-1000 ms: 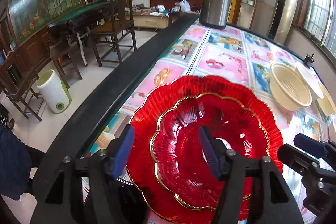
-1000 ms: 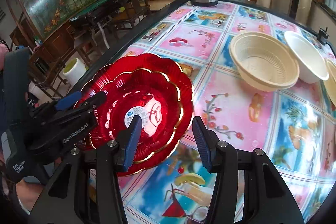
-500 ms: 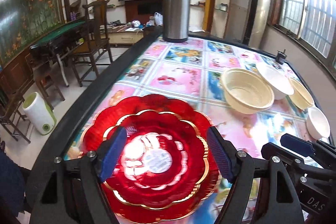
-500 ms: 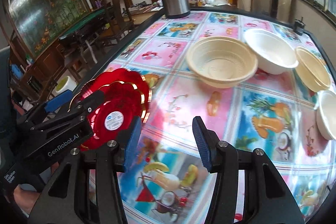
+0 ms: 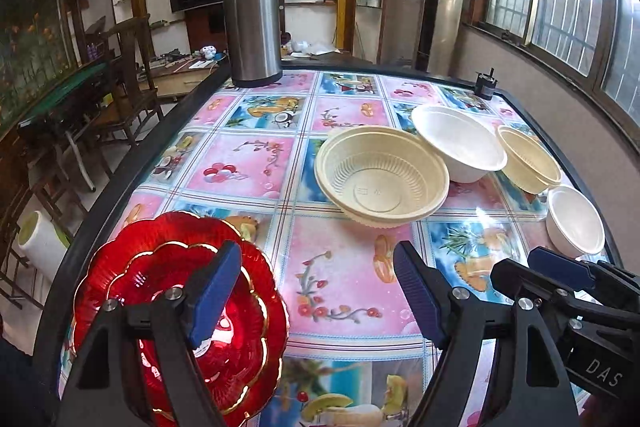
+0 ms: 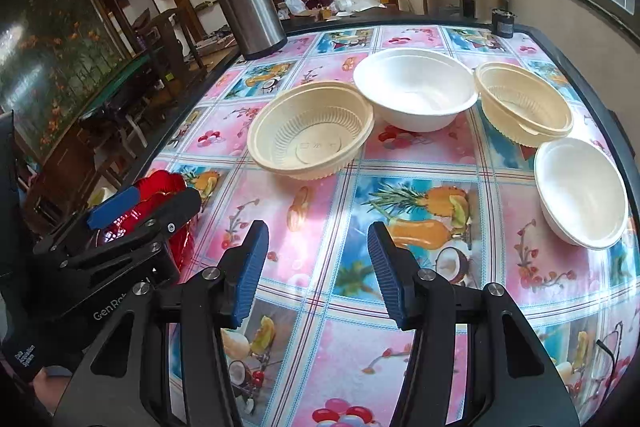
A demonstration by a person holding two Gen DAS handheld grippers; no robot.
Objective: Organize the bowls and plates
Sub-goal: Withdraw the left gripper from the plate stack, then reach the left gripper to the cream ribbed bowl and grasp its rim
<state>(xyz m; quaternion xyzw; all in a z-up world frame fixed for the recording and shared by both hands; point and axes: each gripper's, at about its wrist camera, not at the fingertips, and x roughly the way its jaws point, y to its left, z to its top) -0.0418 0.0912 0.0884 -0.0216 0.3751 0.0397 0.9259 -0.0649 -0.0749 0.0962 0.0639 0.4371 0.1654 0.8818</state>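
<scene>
Two red scalloped plates [image 5: 248, 339] with gold rims lie nested at the table's near left corner, partly behind my left finger. My left gripper [image 5: 316, 263] hangs open over the bare cloth beside them, with nothing between its pads. My right gripper [image 6: 316, 239] is open too, above the cloth and short of the bowls. Ahead stand a large cream bowl [image 6: 310, 131], a large white bowl [image 6: 416, 91], a stack of cream bowls [image 6: 524, 103] and a small white bowl [image 6: 580, 191]. The right wrist view catches the red plates [image 6: 160, 183] behind the left gripper [image 6: 154, 201].
A tall steel thermos [image 5: 252, 19] stands at the table's far left edge, and a small black object [image 5: 486, 83] sits at the far right corner. The table [image 5: 332, 291] has a fruit-patterned cloth and a dark rim. Chairs and a low table stand on the floor to the left.
Both grippers have swung right, away from the red plates and toward the bowls. The left jaws, which straddled the plates' rim, have widened and now stand clear of them.
</scene>
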